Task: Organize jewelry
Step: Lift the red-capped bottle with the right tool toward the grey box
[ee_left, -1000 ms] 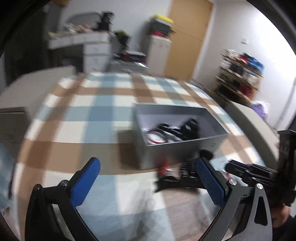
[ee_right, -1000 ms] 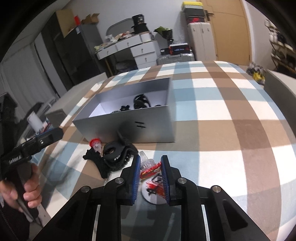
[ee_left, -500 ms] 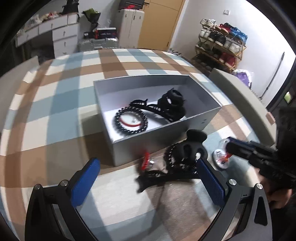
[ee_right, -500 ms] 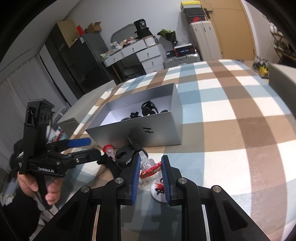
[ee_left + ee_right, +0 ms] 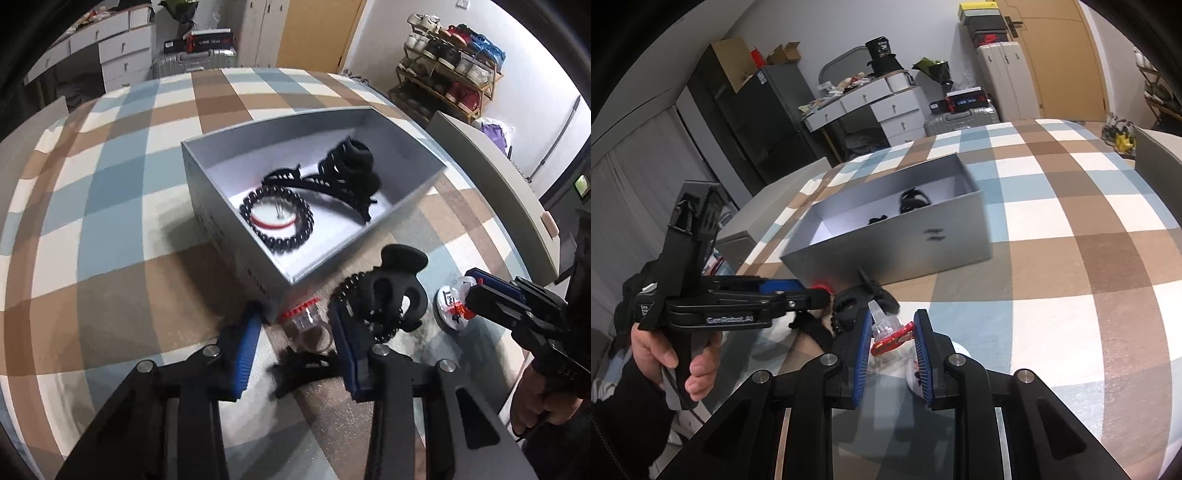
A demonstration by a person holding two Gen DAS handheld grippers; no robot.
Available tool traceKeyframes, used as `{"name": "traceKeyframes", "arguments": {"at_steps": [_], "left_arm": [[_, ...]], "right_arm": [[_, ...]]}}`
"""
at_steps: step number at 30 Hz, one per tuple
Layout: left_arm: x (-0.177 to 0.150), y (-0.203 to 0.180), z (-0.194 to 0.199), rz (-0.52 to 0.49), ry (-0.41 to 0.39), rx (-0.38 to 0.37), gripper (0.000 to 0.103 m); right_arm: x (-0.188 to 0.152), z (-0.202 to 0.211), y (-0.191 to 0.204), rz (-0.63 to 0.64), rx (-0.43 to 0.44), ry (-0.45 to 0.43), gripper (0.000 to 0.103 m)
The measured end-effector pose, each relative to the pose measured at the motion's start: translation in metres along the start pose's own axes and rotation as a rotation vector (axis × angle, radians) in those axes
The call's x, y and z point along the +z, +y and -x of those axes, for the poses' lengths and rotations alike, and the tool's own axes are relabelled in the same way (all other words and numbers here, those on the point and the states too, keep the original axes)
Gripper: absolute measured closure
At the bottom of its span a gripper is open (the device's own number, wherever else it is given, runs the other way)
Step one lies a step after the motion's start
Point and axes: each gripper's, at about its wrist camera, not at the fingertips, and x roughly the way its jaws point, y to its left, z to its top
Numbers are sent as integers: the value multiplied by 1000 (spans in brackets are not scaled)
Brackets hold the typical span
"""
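Nearest the grey box (image 5: 236, 236), just off its front corner, the left gripper (image 5: 295, 343) is reaching in with its blue-padded jaws standing apart around a small clear vial with a red cap (image 5: 308, 325); the pads are beside the vial and not pressing on it. A flat black hair clip (image 5: 306, 369) is lying under the jaws, on the checked tablecloth (image 5: 110, 206) in front of the box. A large black claw clip (image 5: 391, 295) wound with black beads is resting just right of the vial, close against the box's front wall.

Further right of the box's front corner, the right gripper (image 5: 892, 350) is closing its jaws on a second clear vial with red trim (image 5: 890, 332), held tilted above a round white dish with red marks (image 5: 448, 306). In the right wrist view a gap is showing beside the right pad, so how firm the grip is cannot be told.

Inside the box, a ring of black beads (image 5: 277, 218) is lying around a white disc with a red edge (image 5: 275, 216) near the front wall. Beyond it, black hair clips (image 5: 347, 173) are piled toward the back wall.
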Motion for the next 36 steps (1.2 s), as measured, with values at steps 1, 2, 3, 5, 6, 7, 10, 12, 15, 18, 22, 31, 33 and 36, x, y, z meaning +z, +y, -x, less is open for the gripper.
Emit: {"name": "traceKeyframes", "arguments": {"at_steps": [1,2,3,5,6,7,10,12,15,18,22,31,33,36], "left_arm": [[0,-1,0,-3,2,3,71],[0,-2,0,-9,1,8,71],[-1,-3,1,-15,1,11,72],[-2,-3,1,-16,-1,13,74],[-2,-3,1,-15,-1,12,75],[-2,-3,1,-14,1,9,77],[-4,-5,1,-18,14,19,82],[-7,-8,1,-37,17,55,84],[-9,-7,1,-44,21,56,88],[-10,-5,5,-49,14,62,89],[-12,-5,8,-60,0,65,89],[-17,-8,11,-78,-8,58,90],[-16,-7,13,-76,-11,61,90],[-14,-9,15,-88,-10,69,90]], "right_arm": [[0,0,0,1,1,0,80],[0,1,0,1,1,0,80],[-1,1,0,2,1,0,80],[-2,2,0,0,-1,-2,79],[-2,2,-1,-3,-1,0,79],[-2,2,-3,-8,-3,2,79],[-4,2,-4,-18,1,6,79],[-4,2,-4,-17,0,5,79],[-4,2,-2,-13,-1,6,79],[-4,2,-1,-13,1,7,79],[-5,1,-1,-16,-1,7,79],[-5,7,-4,-45,-27,-16,79],[-6,7,2,-43,-37,-29,79],[-10,10,14,-46,-26,-64,79]]}}
